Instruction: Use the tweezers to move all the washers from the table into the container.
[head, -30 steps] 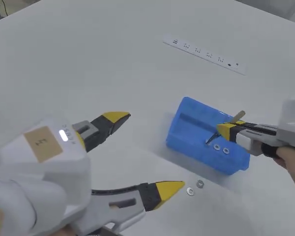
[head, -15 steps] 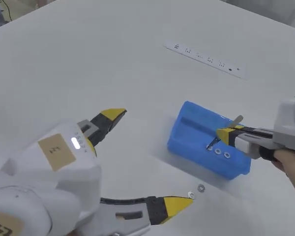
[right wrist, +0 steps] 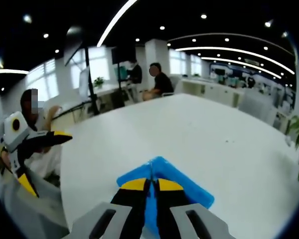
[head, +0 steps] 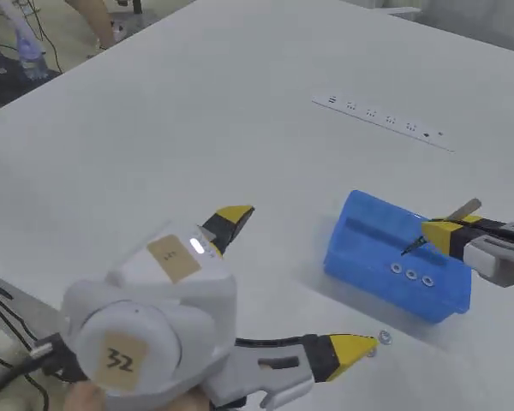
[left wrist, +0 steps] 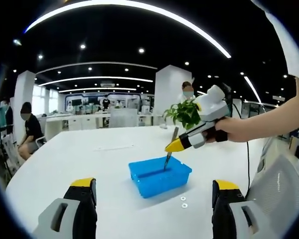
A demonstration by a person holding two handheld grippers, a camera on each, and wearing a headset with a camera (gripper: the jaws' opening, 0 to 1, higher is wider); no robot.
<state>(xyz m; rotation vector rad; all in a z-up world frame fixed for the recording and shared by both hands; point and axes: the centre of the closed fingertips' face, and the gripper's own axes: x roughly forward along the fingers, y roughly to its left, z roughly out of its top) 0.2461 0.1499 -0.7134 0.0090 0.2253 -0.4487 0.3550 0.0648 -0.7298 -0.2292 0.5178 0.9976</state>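
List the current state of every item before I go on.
left gripper: jaws wide open, holding nothing
right gripper: shut on the tweezers
tweezers: tips pointing down into the container
container: upright, three washers inside
table washers: two lying flat beside the container

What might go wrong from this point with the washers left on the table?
The open left tongs have one jaw tip close beside the two loose washers; a small drift may flick them away. The right tongs hold the tweezers with their tip low over the blue container; pulling out sideways may shove it.
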